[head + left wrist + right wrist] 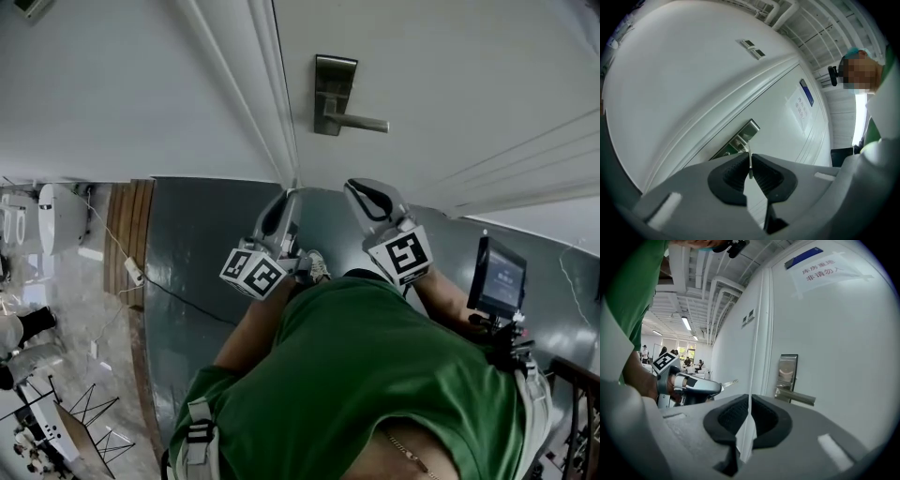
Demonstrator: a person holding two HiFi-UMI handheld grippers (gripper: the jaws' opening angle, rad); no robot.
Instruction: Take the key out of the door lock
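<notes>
The silver key (750,165) shows as a thin blade, edge-on, and my left gripper (750,157) is shut on it. In the right gripper view the key (728,382) sticks out of the left gripper's tips, clear of the door. The metal lock plate (335,82) with its lever handle (361,122) sits on the white door (450,66), a short way ahead of both grippers. My left gripper (284,204) and right gripper (362,194) hover side by side below it. The right gripper (749,397) has its pads almost together with nothing between them, pointing near the plate (788,371).
A white door frame (272,103) runs left of the lock, with wall switches (753,48) beyond it. A paper notice (820,269) hangs high on the door. A small monitor (497,277) stands at the right. A cable (131,272) trails over the floor at the left.
</notes>
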